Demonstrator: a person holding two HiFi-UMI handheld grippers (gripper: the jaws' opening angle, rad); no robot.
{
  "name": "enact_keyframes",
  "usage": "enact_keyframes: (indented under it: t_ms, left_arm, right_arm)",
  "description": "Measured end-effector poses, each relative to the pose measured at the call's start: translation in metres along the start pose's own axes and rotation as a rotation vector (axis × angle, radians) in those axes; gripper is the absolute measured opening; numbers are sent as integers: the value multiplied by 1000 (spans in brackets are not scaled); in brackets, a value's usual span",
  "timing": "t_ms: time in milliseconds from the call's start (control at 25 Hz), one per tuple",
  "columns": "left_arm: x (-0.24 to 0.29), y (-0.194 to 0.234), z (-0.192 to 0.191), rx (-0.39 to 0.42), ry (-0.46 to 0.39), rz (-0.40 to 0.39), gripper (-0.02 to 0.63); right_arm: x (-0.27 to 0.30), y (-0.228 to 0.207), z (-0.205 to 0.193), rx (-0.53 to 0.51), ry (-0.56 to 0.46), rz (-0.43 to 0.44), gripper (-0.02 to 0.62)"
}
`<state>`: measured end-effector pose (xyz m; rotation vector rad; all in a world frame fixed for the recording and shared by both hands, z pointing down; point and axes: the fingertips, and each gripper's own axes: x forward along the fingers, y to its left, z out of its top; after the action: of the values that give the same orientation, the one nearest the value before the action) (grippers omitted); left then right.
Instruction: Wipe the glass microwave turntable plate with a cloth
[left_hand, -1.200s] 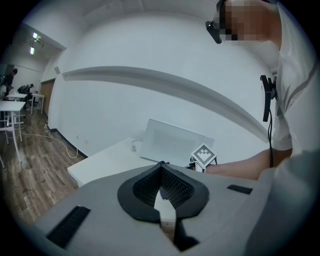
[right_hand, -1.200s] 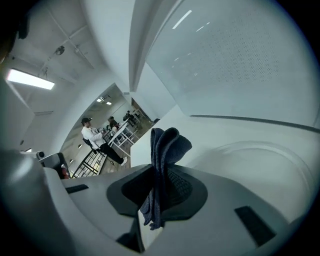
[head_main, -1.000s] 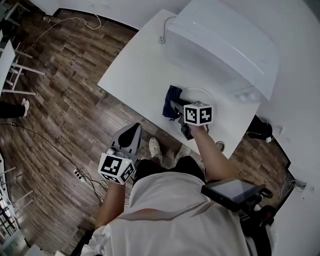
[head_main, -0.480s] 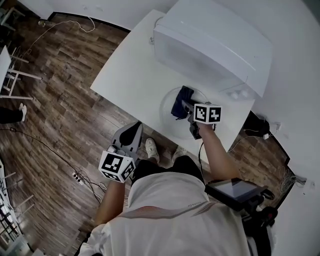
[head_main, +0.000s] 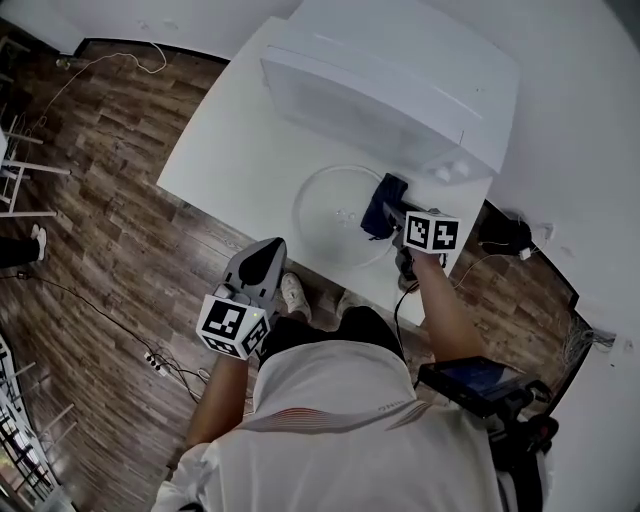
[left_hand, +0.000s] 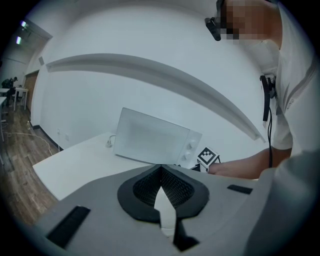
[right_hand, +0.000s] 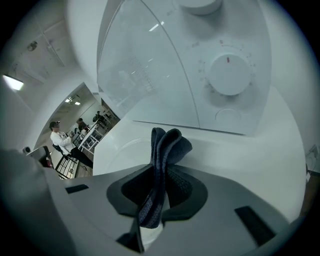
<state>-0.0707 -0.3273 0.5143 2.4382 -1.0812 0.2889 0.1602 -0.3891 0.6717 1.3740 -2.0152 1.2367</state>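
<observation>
Glass plate (head_main: 335, 215) flat on the table (head_main: 225, 165) in front of the microwave (head_main: 400, 80), dark cloth (head_main: 383, 203) clamped in the right claw (right_hand: 160, 195) at its right rim, left claw (left_hand: 161, 187) closed empty off-table; wiping looks barely begun.

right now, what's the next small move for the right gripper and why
Probably drag the right gripper leftward, sweeping the cloth toward the middle of the glass plate. The jaws are clamped on the cloth, which sits at the plate's right edge, close to the microwave, and most of the glass lies bare to its left.
</observation>
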Motion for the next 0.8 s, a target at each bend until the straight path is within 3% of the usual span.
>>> enact_keyframes:
  t_ms: [320, 440, 640, 800]
  left_arm:
    - [6, -4, -3, -6, 12, -17, 11]
    - [3, -8, -4, -9, 12, -17, 11]
    - [-5, -9, -11, -17, 15, 0, 11]
    - [-14, 0, -15, -32, 16, 15, 10]
  right_arm:
    - [-12, -13, -5, -10, -9, -39, 61]
    - [-16, -8, -8, 4, -34, -14, 61]
    - [-46, 46, 15, -10, -171, 108, 61]
    - [-40, 117, 13, -69, -154, 257, 61]
